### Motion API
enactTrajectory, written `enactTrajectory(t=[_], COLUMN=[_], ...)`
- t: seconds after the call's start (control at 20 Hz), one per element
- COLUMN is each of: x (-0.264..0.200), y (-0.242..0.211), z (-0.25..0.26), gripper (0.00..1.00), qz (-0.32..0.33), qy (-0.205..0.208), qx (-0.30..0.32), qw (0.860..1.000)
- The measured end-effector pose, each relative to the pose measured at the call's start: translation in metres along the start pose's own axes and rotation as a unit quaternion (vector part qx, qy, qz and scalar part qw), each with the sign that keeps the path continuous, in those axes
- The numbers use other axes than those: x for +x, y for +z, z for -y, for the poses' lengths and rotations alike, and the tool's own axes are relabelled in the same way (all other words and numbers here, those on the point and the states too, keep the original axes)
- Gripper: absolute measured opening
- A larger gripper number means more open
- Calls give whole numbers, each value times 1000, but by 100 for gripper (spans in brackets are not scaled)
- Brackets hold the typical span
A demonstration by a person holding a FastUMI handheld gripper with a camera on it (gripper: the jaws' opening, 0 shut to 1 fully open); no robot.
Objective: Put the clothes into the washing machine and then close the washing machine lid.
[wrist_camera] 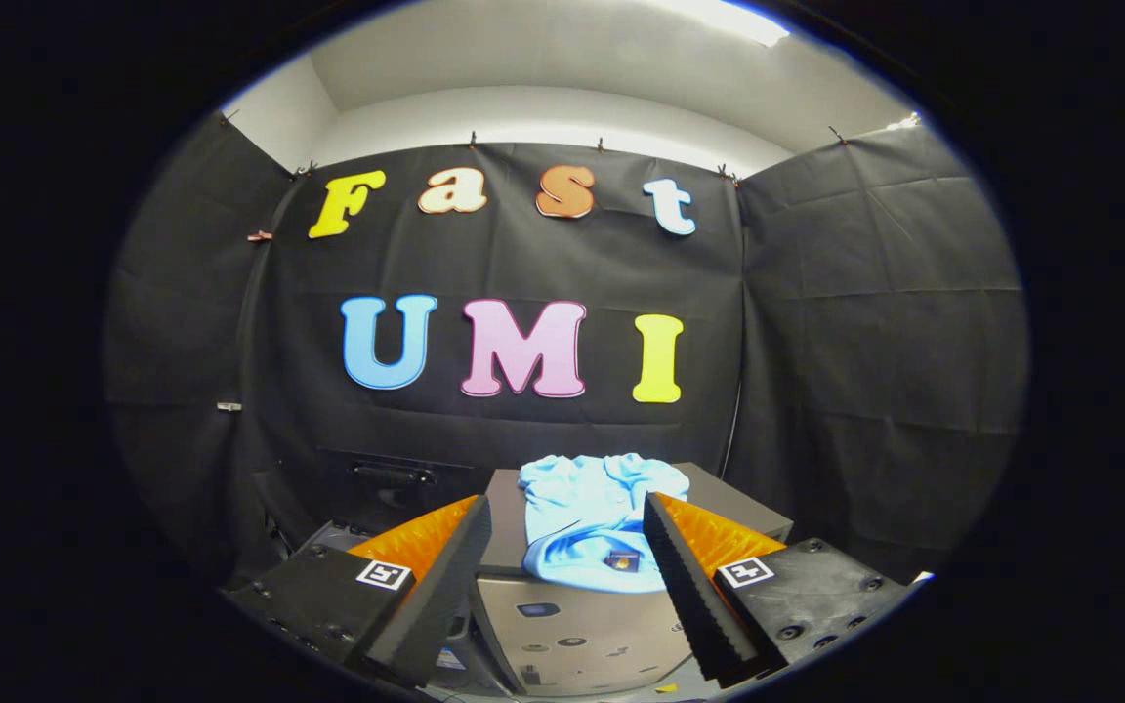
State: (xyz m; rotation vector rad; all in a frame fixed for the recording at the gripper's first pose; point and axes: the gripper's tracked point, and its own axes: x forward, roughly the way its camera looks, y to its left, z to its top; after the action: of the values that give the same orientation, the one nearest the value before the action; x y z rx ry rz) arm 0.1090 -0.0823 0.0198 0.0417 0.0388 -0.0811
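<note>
Here the gripper (pixel 567 561) hangs above the washing machine (pixel 572 635) with its two fingers spread wide apart and nothing between them but air; the light blue garment (pixel 582 532) lies just ahead of and between the fingertips, low in the centre of the frame.

The garment sits bunched on a flat grey top surface (pixel 719 498), its lower fold spilling over the front edge toward the paler panel of the machine at the bottom centre of the frame. Whether that grey surface is the machine's lid cannot be told from this view.

The step in hand appears to be the first pick of the clothes. To do it well, the gripper should likely come forward and down so the fingers straddle a raised ridge of the cloth, not a flat patch, then close on a thick fold. A shallow pinch risks taking only one layer and letting the rest trail.

The cloth looks soft, thin and limp, with loose rumples and a rounded hem; a small dark patch (pixel 622 560) shows near its lower edge. The machine's panel is smooth, hard and faintly glossy. The inner faces of the fingers carry fine saw-tooth ridges, which should bite soft fabric well.
</note>
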Motion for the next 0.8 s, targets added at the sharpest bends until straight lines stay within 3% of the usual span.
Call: enactTrajectory(t=[0.3,0.8], x=[74,157], y=[-5,-93], z=[26,53], gripper=[98,99], qz=[-86,-242], qy=[-25,-34], qx=[4,26], qw=[996,969])
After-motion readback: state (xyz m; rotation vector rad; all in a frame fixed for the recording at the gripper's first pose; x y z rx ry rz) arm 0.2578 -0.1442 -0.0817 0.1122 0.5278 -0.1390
